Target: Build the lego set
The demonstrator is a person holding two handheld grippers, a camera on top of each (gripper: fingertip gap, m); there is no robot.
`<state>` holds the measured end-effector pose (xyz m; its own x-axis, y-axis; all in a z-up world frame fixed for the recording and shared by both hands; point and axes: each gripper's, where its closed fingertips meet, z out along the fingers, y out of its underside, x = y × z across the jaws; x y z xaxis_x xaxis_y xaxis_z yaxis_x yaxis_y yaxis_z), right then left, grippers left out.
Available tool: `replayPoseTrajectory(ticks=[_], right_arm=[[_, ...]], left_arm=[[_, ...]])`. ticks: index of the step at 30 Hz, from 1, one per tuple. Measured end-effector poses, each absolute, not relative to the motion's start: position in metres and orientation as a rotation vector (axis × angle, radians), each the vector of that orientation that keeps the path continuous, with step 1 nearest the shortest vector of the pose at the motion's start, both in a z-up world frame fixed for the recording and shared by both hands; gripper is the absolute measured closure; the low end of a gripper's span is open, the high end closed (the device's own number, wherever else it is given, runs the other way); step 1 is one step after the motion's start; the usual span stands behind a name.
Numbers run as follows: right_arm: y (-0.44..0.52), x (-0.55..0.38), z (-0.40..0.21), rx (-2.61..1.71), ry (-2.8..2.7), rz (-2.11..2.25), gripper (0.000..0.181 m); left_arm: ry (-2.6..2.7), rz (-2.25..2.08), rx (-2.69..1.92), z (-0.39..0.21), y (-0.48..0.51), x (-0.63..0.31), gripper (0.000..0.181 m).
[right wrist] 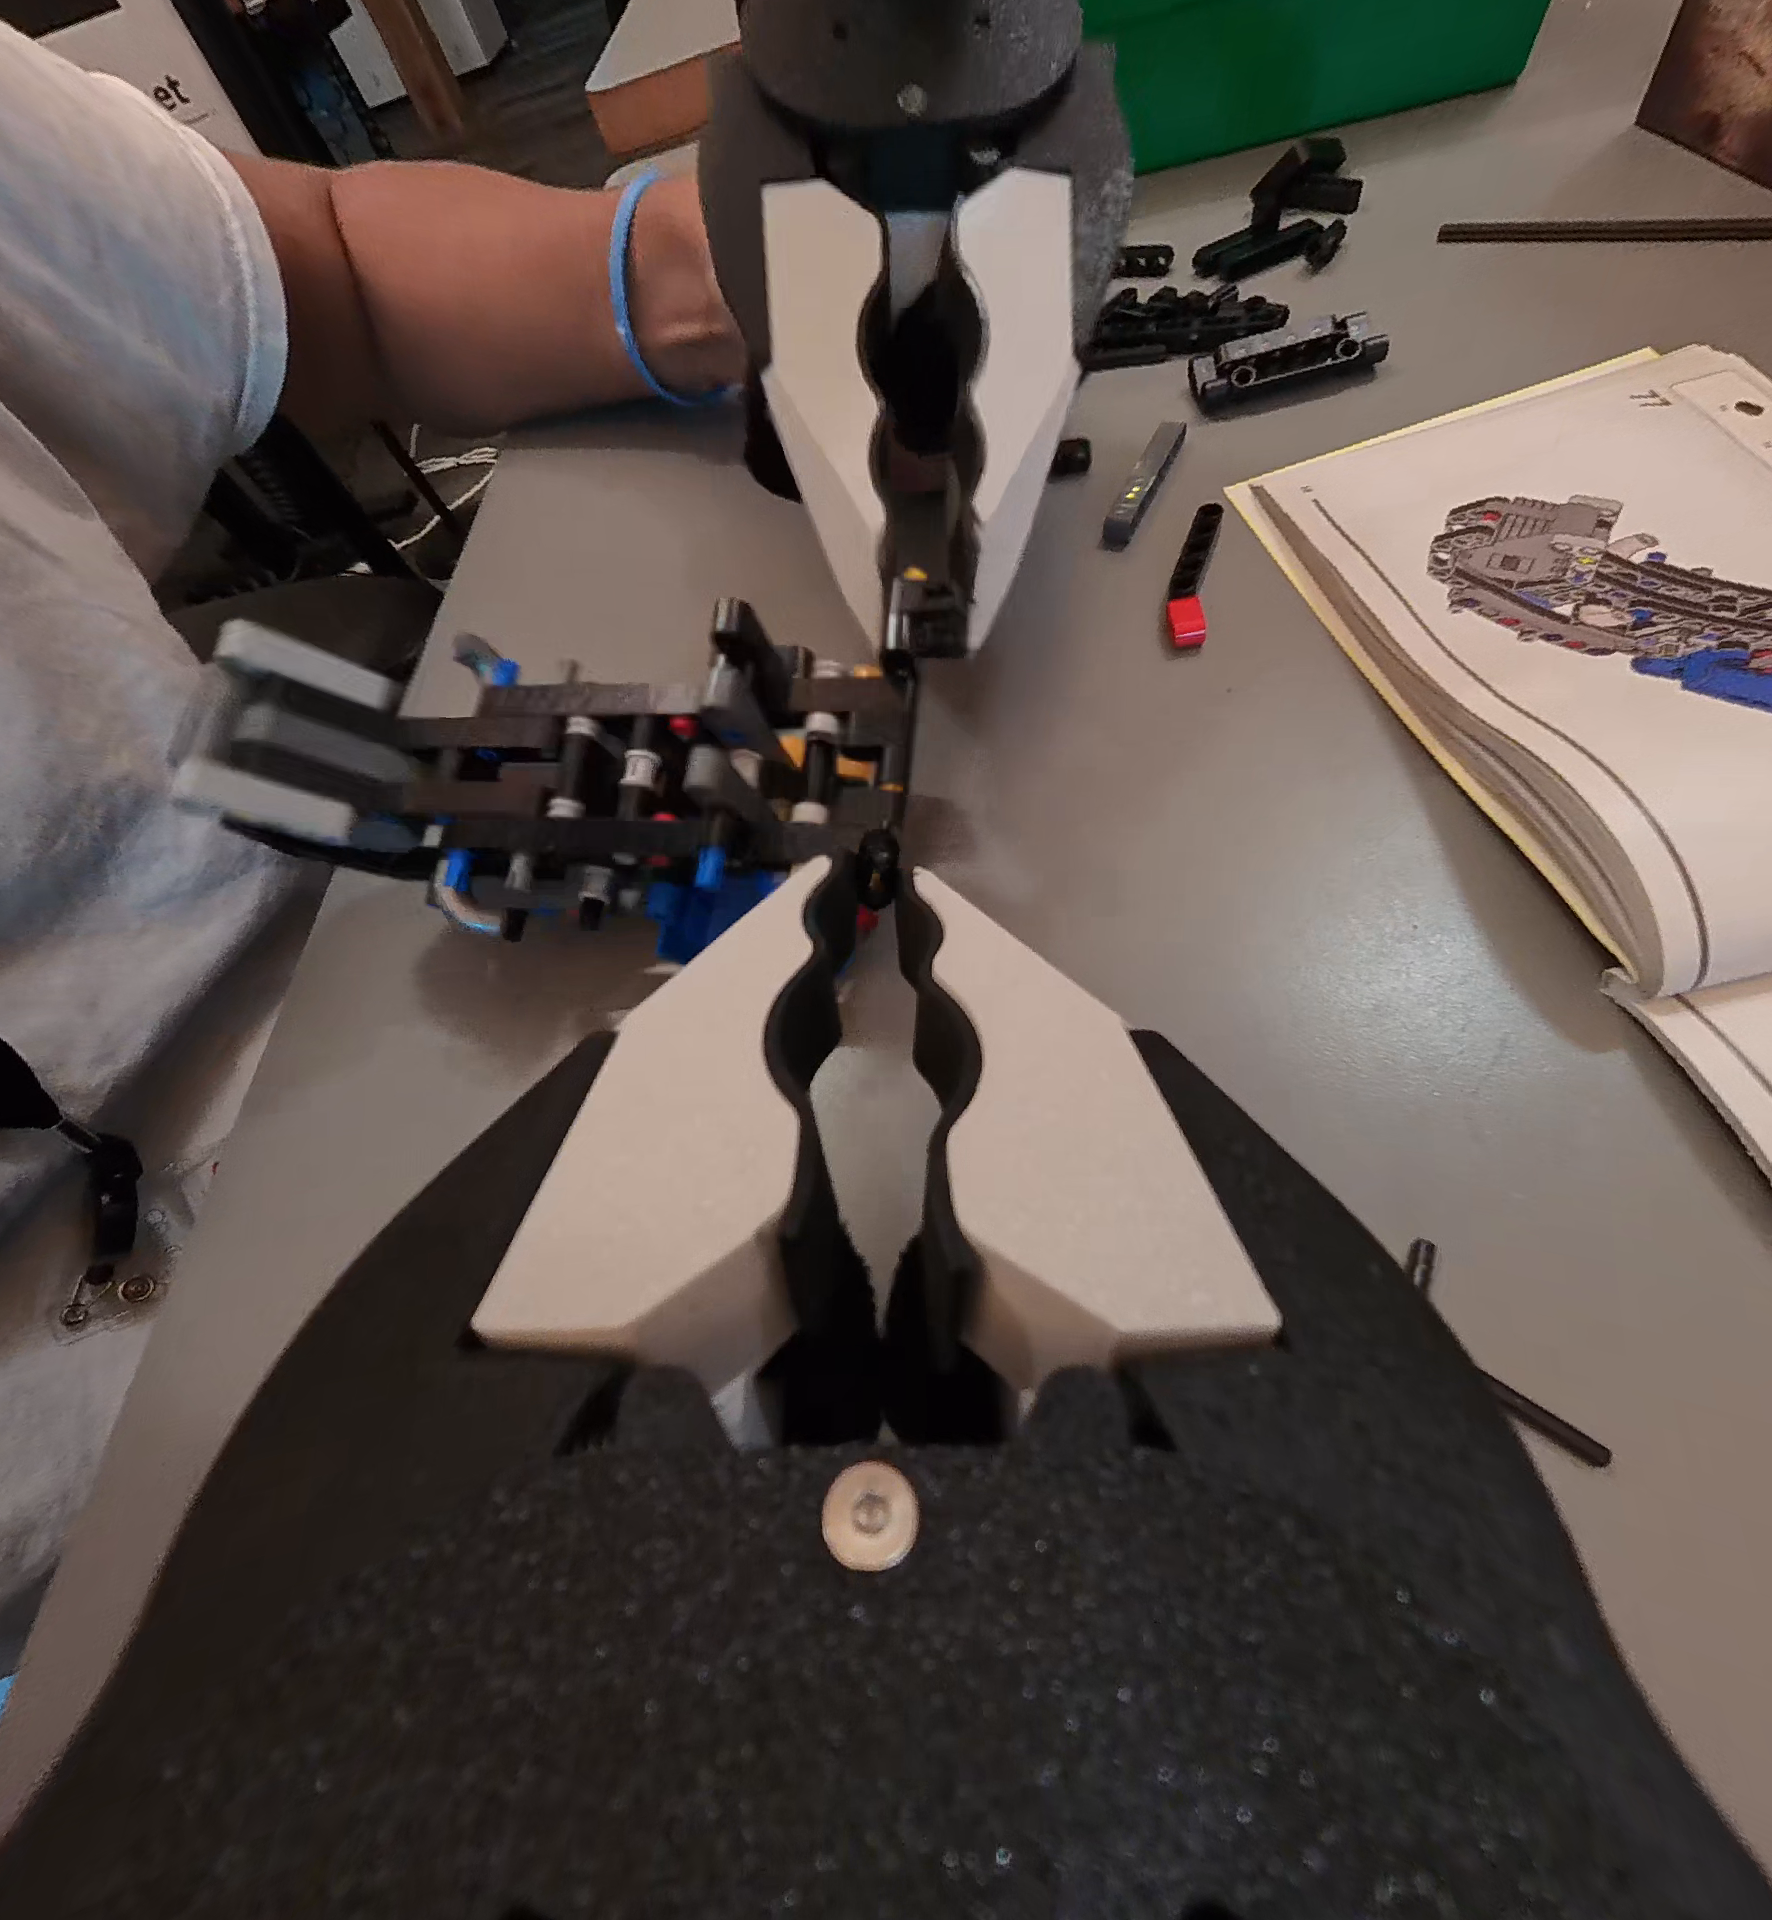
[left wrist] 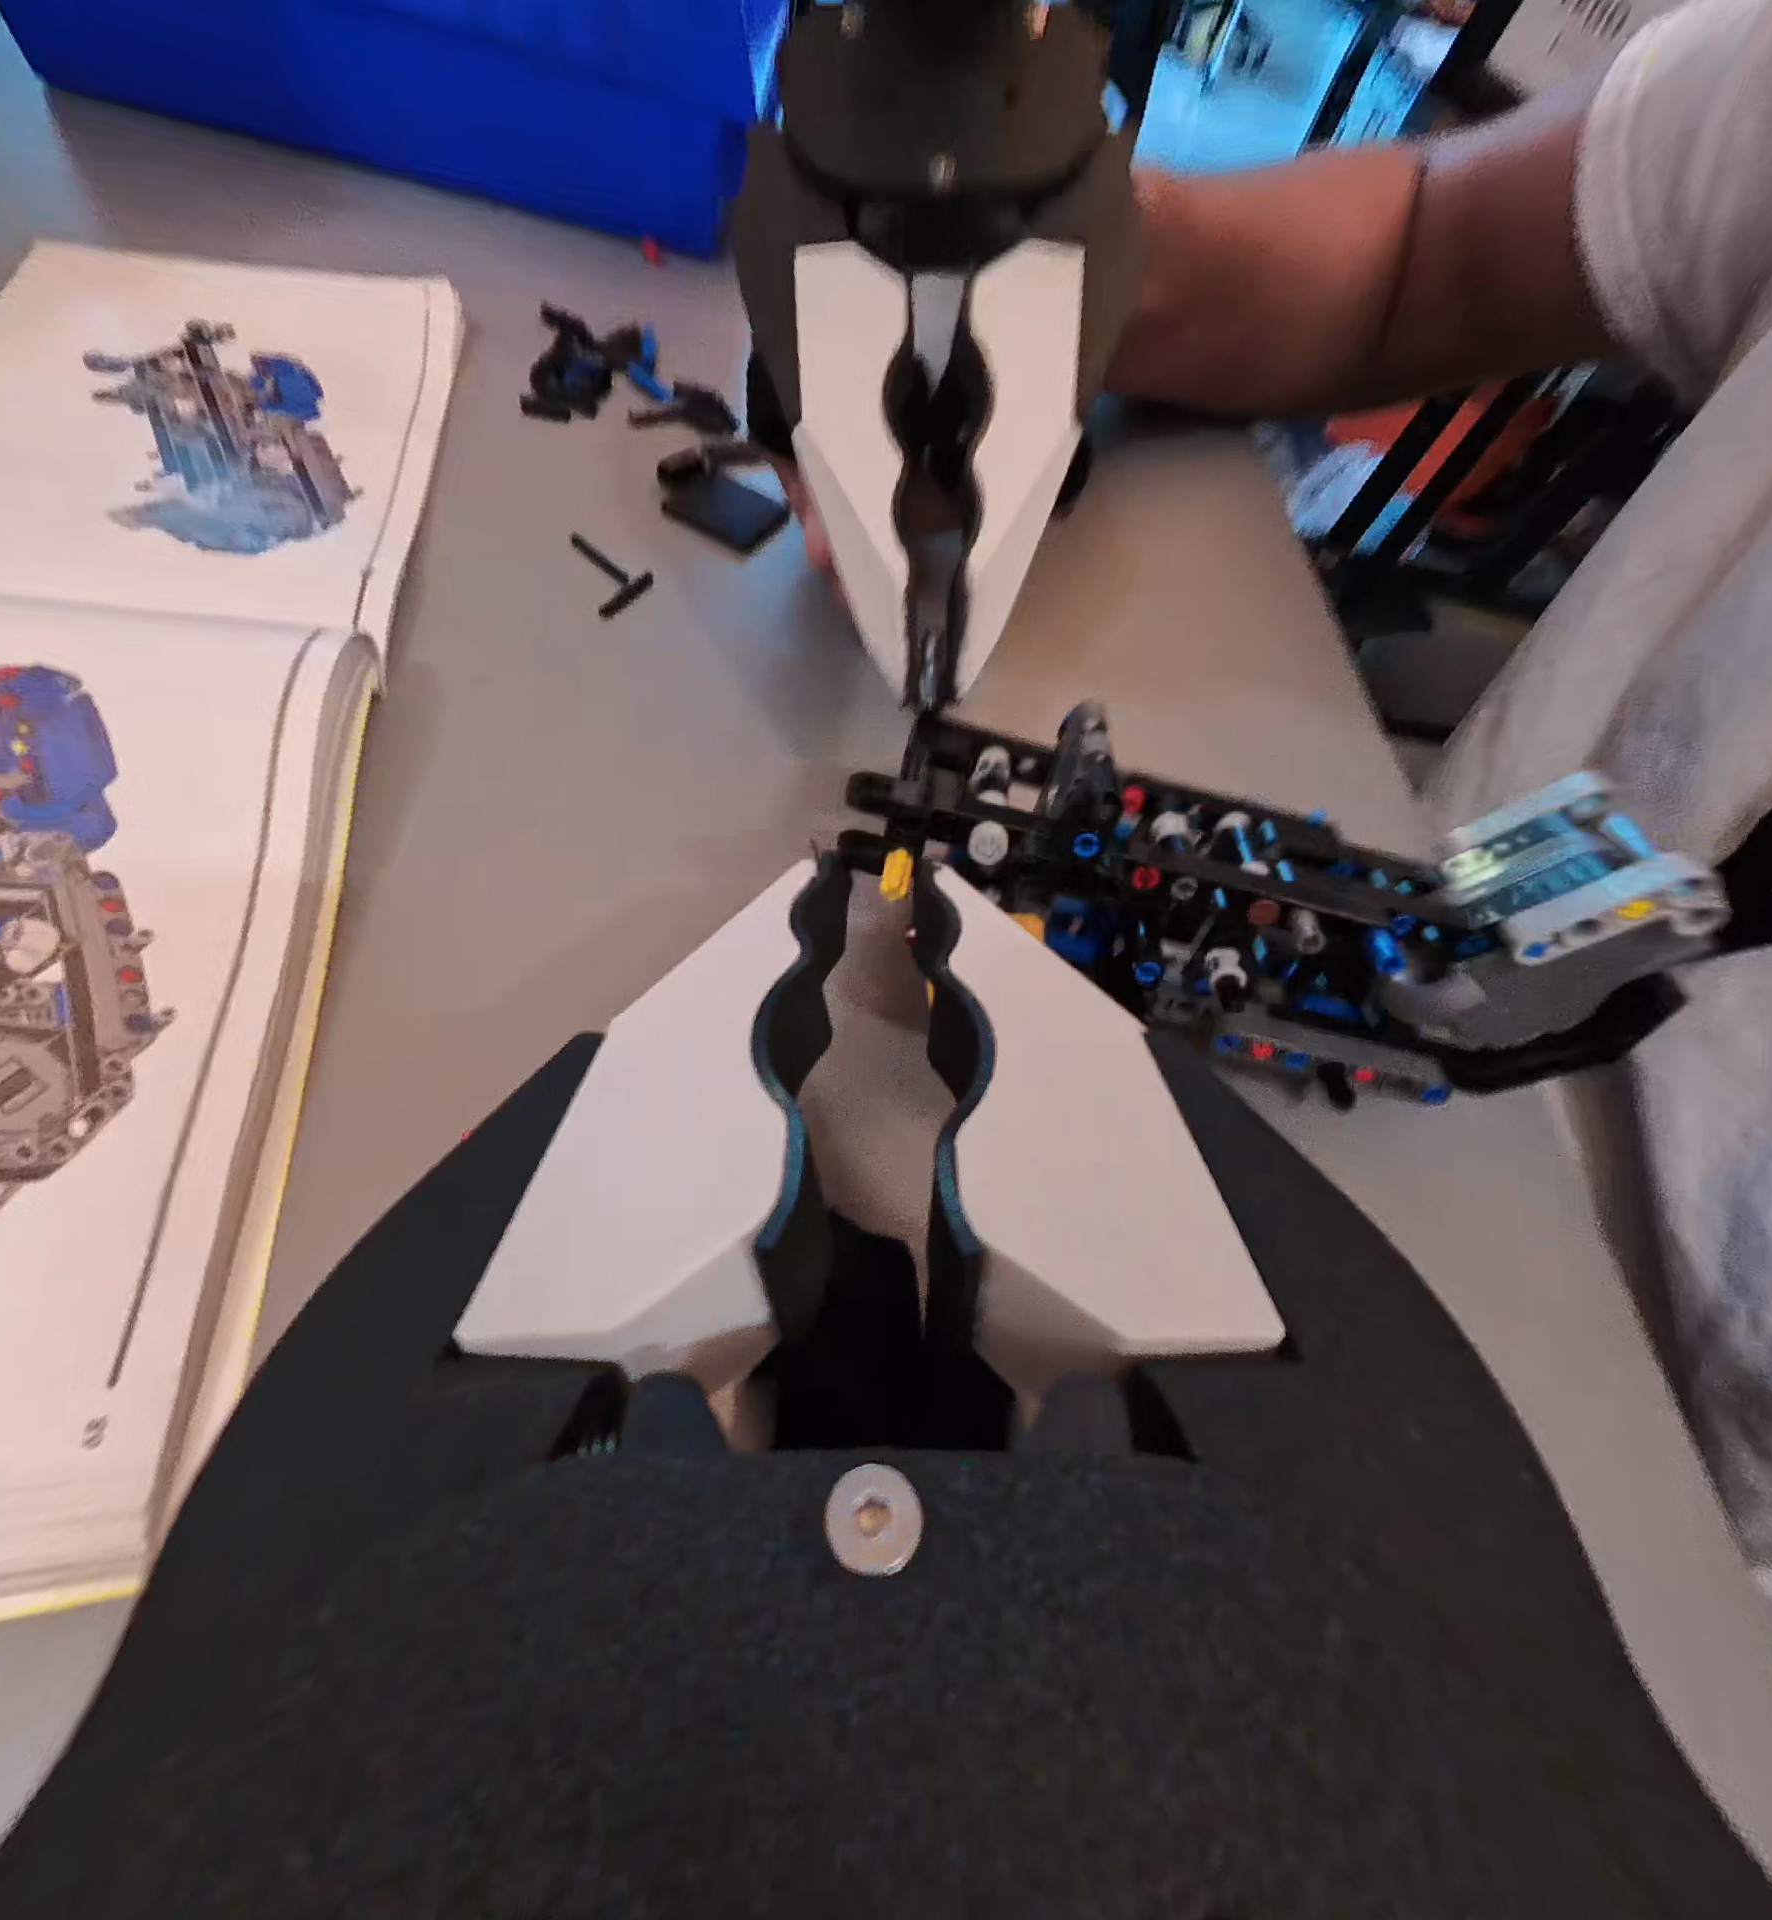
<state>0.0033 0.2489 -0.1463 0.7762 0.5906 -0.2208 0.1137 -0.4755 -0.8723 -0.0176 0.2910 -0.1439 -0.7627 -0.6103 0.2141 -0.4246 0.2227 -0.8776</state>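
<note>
Lying flat, lego assembly [left wrist: 1225, 894] axis crosses grippers' line

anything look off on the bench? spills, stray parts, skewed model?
Nothing damaged or spilled. The lego assembly overhangs the table edge toward the person, pinched at its inboard end by both grippers. Loose black pieces lie scattered beyond the open manual.

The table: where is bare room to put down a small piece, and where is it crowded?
The table is bare between the lego model and the instruction book, and, in the left wrist view, between the book and the left gripper. It is crowded near the loose black pieces and where both grippers meet at the model.
</note>
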Motion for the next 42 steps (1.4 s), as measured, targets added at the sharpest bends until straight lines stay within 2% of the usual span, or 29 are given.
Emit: replayPoseTrajectory(ticks=[1,2,7,15,20,23,28,32,39,42], right_arm=[[0.25,0.004,-0.146,-2.006,-0.524,0.622,0.175],[0.251,0.004,-0.145,-1.997,-0.518,0.624,0.175],[0.251,0.008,-0.143,-1.986,-0.518,0.614,0.175],[0.25,0.012,-0.139,-1.981,-0.51,0.604,0.175],[0.249,0.012,-0.139,-1.982,-0.519,0.594,0.175],[0.249,0.014,-0.137,-1.979,-0.511,0.59,0.175],[0.249,0.015,-0.135,-1.976,-0.502,0.597,0.175],[0.249,0.016,-0.134,-1.974,-0.499,0.598,0.175],[0.249,0.016,-0.133,-1.972,-0.491,0.615,0.175],[0.248,0.017,-0.133,-1.975,-0.496,0.608,0.175]], left_arm=[[2.275,-1.631,-1.003,-0.137,0.289,-0.016,0.172],[2.245,-1.708,-1.004,-0.13,0.285,-0.018,0.181],[2.206,-1.753,-1.057,-0.126,0.284,-0.015,0.181],[2.268,-1.556,-1.023,-0.139,0.297,-0.016,0.181],[2.228,-1.455,-0.945,-0.118,0.303,-0.014,0.167],[2.238,-1.314,-0.809,-0.103,0.294,-0.014,0.165],[2.363,-1.116,-0.733,-0.109,0.284,-0.008,0.156],[2.512,-1.05,-0.696,-0.122,0.28,-0.006,0.155],[2.699,-0.931,-0.608,-0.141,0.267,-0.003,0.156],[2.697,-0.988,-0.597,-0.141,0.262,-0.001,0.172]])
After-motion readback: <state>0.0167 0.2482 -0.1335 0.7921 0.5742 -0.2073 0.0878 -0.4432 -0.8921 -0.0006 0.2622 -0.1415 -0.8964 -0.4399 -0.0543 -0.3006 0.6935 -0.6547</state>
